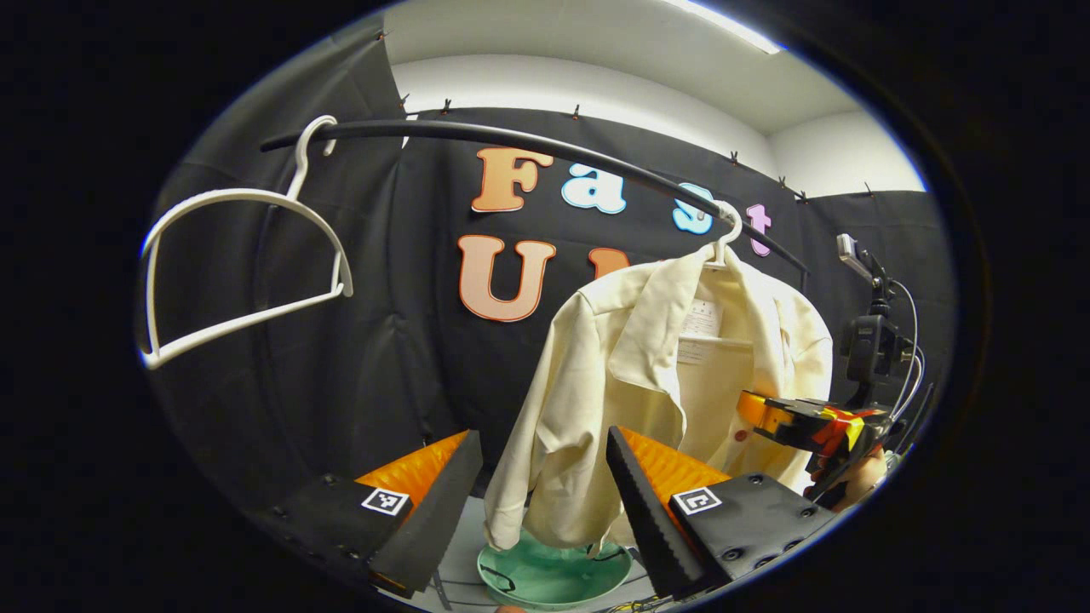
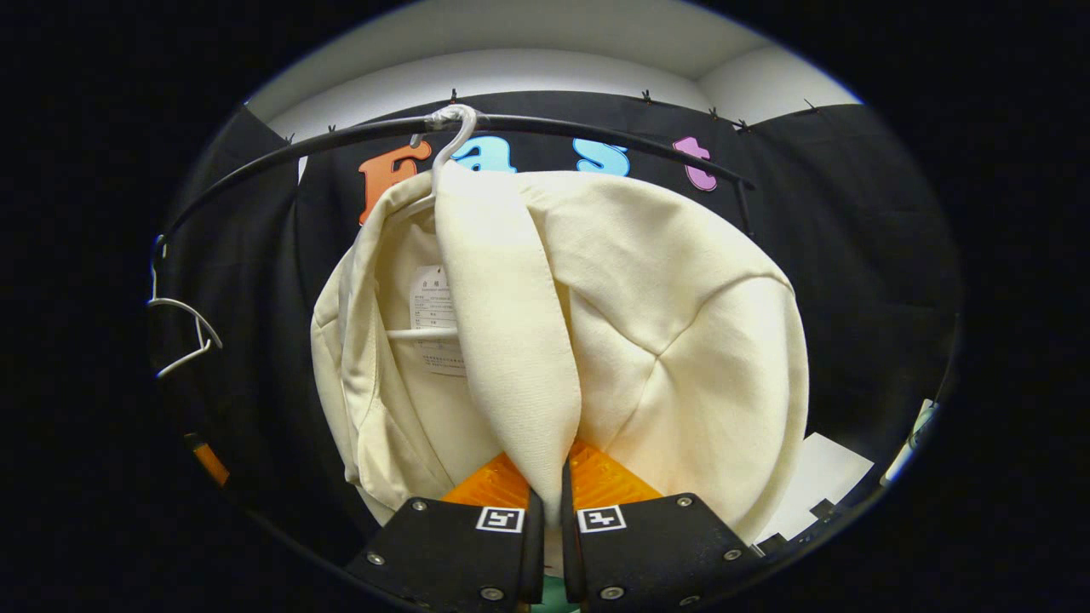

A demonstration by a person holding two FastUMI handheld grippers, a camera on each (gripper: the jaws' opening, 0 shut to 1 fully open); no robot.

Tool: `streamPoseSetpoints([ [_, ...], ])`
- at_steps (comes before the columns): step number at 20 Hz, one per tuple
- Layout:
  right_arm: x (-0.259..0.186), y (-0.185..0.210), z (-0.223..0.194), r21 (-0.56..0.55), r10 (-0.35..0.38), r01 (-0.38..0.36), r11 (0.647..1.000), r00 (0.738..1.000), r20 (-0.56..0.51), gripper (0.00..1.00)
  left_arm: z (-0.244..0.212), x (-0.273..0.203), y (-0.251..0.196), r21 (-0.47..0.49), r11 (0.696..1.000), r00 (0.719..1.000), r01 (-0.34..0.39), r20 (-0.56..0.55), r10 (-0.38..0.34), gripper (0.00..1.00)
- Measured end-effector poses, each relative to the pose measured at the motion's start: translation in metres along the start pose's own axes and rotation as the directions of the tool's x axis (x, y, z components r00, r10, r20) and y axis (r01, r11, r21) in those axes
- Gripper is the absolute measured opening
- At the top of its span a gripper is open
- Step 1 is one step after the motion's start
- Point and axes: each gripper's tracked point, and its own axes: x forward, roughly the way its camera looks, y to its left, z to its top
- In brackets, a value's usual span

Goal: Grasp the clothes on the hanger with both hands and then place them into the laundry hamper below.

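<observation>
Our right gripper (image 2: 545, 502) has its jaws clamped on the cream cotton jacket's (image 2: 647, 323) front edge. Our left gripper (image 1: 545, 502), jaws wide, should close on the near sleeve before we lift the jacket off the white plastic hanger (image 1: 724, 234).

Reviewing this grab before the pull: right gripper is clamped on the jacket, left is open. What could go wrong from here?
1. The right gripper pinches only the front edge of the cream jacket; that thin fold may slip out.
2. The jacket hangs on its white hanger hooked over the black rail; a downward tug could drag the hanger along.
3. The left gripper is open and short of the cloth, so a one-sided pull could swing the jacket wide of the green hamper.
</observation>
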Motion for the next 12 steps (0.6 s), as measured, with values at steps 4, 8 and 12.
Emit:
streamPoseSetpoints([
  [4, -0.017, -0.010, 0.008, 0.007, 0.013, -0.014, 1.000, 1.000, 0.014, 0.08, 0.004, 0.007, -0.017, 0.019, 0.999, 0.999, 0.039, 0.010, -0.039, 0.96],
  [8, -0.030, -0.025, 0.021, 0.013, -0.015, 0.015, 1.000, 0.998, 0.068, 0.07, 0.005, 0.023, -0.043, -0.006, 0.994, 0.994, 0.108, 0.014, -0.108, 1.00],
  [12, -0.042, -0.032, 0.027, 0.023, -0.014, 0.013, 1.000, 0.997, 0.079, 0.06, 0.010, 0.035, -0.064, -0.004, 0.988, 0.988, 0.152, 0.025, -0.151, 1.00],
])
